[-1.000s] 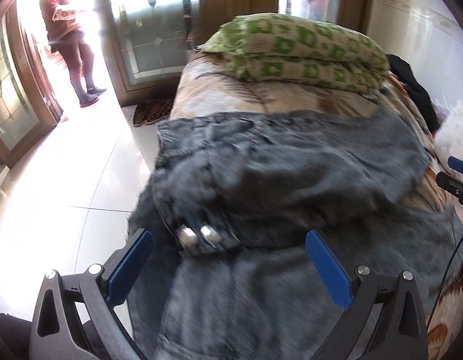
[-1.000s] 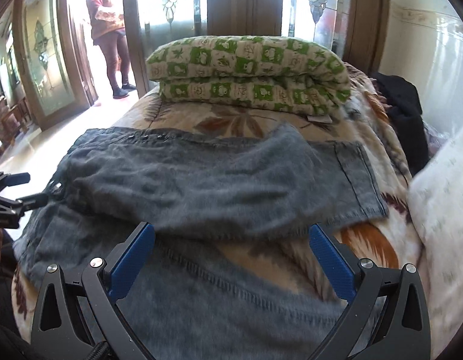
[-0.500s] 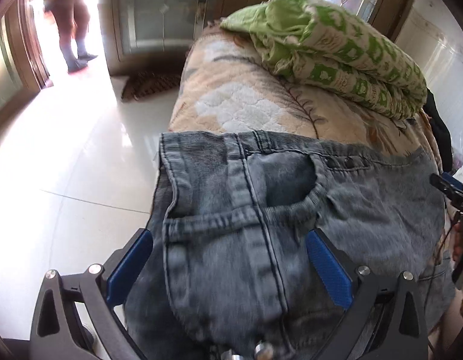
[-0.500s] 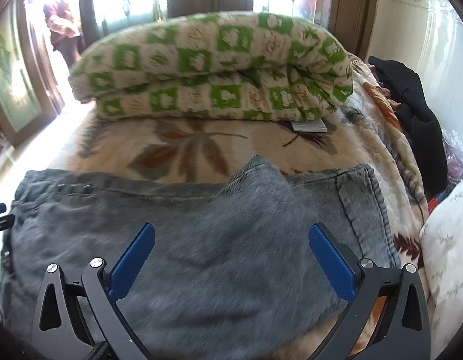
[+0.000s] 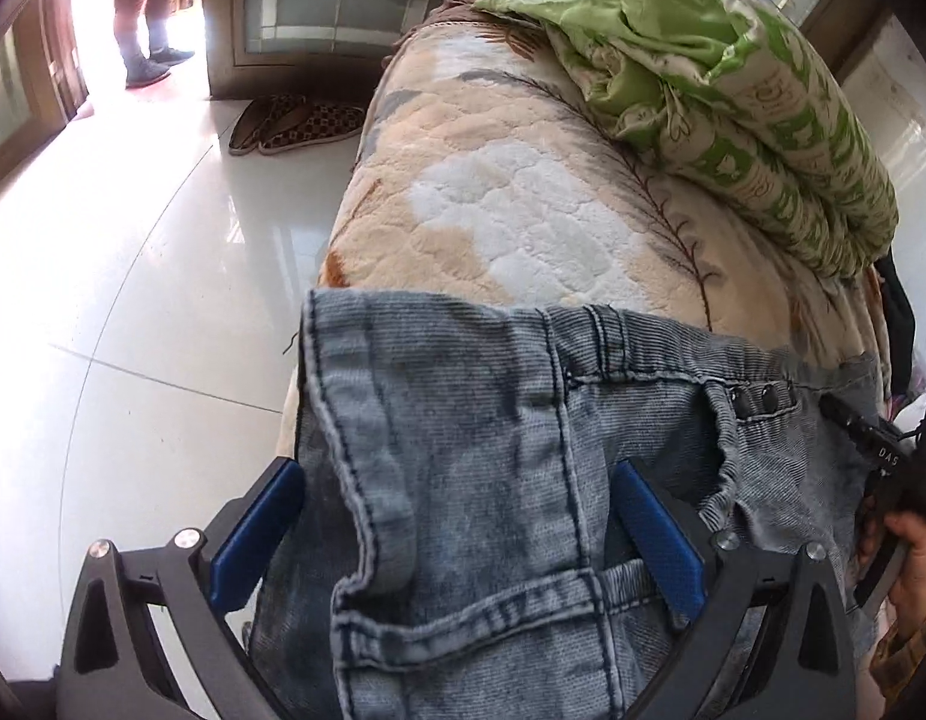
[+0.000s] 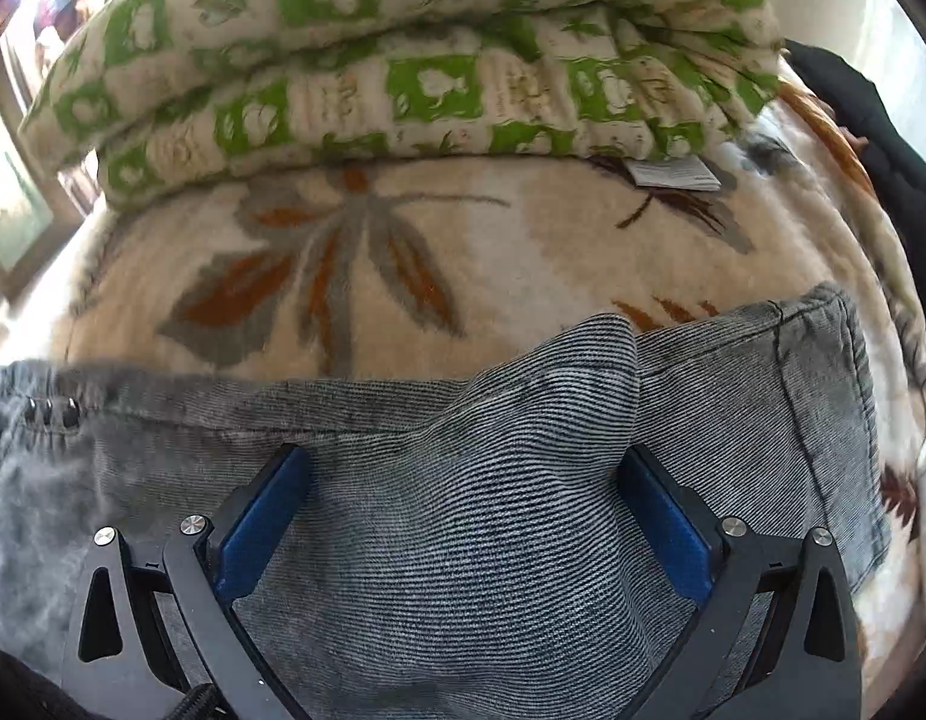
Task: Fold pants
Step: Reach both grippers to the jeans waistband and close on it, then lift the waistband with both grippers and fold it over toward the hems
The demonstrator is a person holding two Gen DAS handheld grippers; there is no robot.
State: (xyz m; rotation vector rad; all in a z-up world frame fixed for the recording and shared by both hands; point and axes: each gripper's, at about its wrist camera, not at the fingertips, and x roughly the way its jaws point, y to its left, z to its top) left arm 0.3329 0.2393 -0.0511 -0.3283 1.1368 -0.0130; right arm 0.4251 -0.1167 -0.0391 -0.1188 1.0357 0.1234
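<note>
Bed [image 5: 523, 228] — covered in a beige leaf-print blanket; its left edge drops to a white tiled floor [image 5: 132, 300], open and bare alongside. A bare band of blanket lies between the pants and the quilt.

Pants [image 5: 493, 450] — grey-blue denim, lying on the near part of the bed, folded over on themselves. Long axis runs across the bed, left to right. Waistband end with belt loop, pocket and rivets sits at the bed's left edge, partly overhanging it; the hem end [image 6: 823, 372] lies toward the right side, short of the blanket's far edge.

Left hand-held gripper [image 5: 456, 534] — fingers spread wide, set over the waistband corner; denim between the blue pads, not pinched.

Right hand-held gripper [image 6: 463, 516] — fingers spread wide, over a raised ridge of cloth near the hem end; nothing clamped. A hand [image 5: 913, 546] holds it, seen at the right rim of the left view.

Quilt [image 6: 402, 60] — green-and-cream, folded, across the far end of the bed.

Dark garment [image 6: 871, 126] — along the bed's right side.

Slippers [image 5: 300, 126] — on the floor by the bed's far corner.

Person [image 5: 141, 12] — legs only, standing in the bright doorway.
</note>
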